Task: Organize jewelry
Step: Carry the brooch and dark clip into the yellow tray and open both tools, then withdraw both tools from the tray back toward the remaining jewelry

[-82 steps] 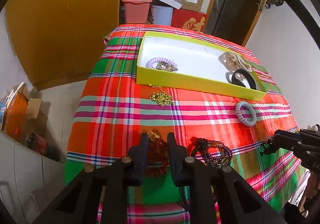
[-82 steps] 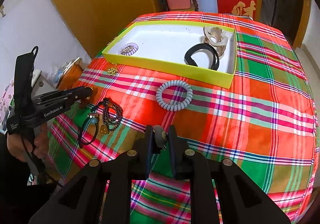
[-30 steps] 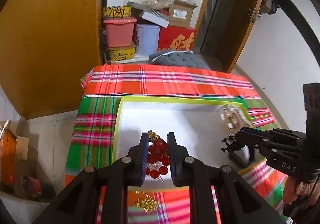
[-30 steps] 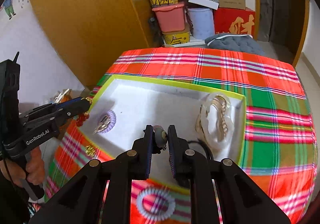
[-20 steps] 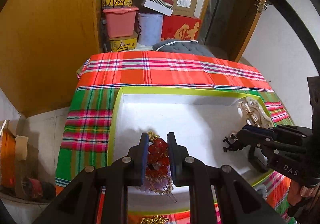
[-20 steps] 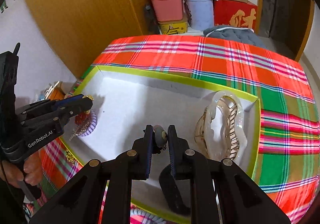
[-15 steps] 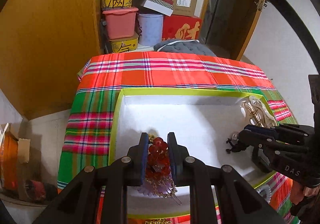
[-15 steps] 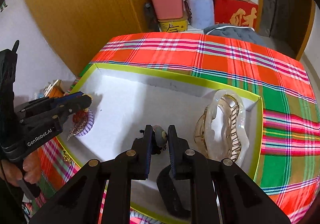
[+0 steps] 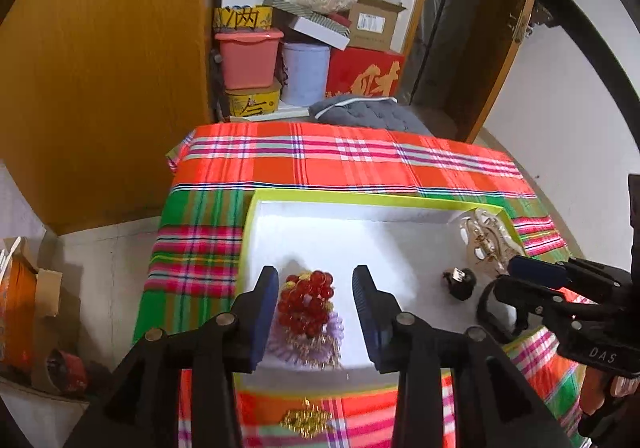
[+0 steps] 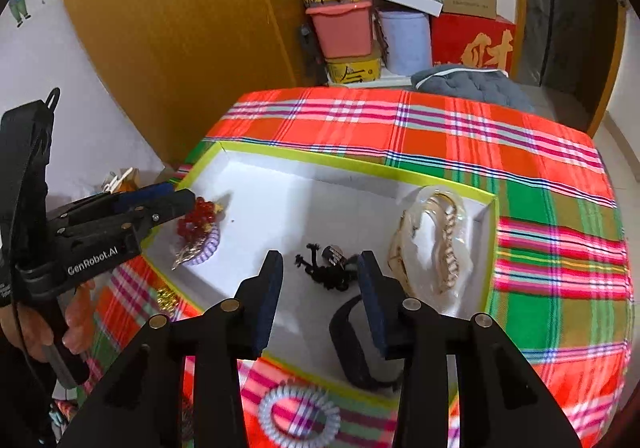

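A yellow-green box point(image 9: 360, 200) with a white floor sits on the plaid cloth. In the left wrist view my left gripper point(image 9: 315, 286) hangs over the box's left end, its jaws opening. The red bead bracelet point(image 9: 306, 304) lies between them untouched, on a purple coil hair tie point(image 9: 330, 342). In the right wrist view my right gripper point(image 10: 320, 268) is also opening. A small black ornament point(image 10: 334, 256) lies on the box floor point(image 10: 280, 208) between its pads, free of both.
A gold and clear hair claw point(image 10: 436, 240) and a black band point(image 10: 352, 344) fill the box's right end. A pale coil hair tie point(image 10: 298, 420) and a gold chain point(image 9: 306, 418) lie on the cloth in front. Stacked boxes and tubs point(image 9: 304, 48) stand behind the table.
Both grippers went from shut to open. The red beads dropped onto the purple coil. The black ornament dropped onto the box floor.
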### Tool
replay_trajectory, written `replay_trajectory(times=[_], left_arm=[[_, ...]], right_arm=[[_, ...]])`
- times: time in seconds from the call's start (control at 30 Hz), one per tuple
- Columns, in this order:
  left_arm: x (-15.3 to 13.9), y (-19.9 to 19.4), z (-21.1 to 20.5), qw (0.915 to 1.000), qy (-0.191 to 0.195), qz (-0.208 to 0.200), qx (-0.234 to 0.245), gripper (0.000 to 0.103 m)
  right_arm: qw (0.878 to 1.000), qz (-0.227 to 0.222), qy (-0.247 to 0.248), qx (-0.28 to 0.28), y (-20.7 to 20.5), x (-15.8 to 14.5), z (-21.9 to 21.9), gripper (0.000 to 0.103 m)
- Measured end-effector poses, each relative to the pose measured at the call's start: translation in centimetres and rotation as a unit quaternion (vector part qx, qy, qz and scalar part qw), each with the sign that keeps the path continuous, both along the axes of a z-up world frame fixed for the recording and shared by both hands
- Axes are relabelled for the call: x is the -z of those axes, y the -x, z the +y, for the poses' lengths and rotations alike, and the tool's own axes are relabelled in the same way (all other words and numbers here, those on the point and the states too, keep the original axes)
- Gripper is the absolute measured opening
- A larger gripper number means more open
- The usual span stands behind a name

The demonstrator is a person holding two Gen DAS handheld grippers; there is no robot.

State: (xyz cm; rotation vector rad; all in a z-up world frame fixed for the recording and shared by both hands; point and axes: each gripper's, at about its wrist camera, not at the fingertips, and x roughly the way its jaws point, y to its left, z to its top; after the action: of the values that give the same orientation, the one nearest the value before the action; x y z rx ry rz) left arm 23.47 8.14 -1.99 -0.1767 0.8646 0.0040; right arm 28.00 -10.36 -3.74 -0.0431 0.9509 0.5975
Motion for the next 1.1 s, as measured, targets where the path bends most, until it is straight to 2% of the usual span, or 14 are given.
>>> replay_trajectory(times=[0.33, 0.73, 1.1], left_arm=[[-2.0, 6.3, -0.5, 0.9997, -0.003, -0.022, -0.006, 0.038], [-1.6, 13.3, -1.3, 0.9998, 0.002, -0.012, -0.013, 0.038], [-1.0, 17.4, -1.6, 0.9998, 0.014, -0.003, -0.016, 0.038]], right_arm=[[1.000, 0.003, -0.009, 0.012, 4.9, -1.0, -3.7, 0.040], [1.000, 0.023, -0.006, 0.002, 10.1, -0.1, -5.6, 0.040], [0.999, 0.035, -0.002, 0.000, 12.8, 0.7, -6.6, 0.040]])
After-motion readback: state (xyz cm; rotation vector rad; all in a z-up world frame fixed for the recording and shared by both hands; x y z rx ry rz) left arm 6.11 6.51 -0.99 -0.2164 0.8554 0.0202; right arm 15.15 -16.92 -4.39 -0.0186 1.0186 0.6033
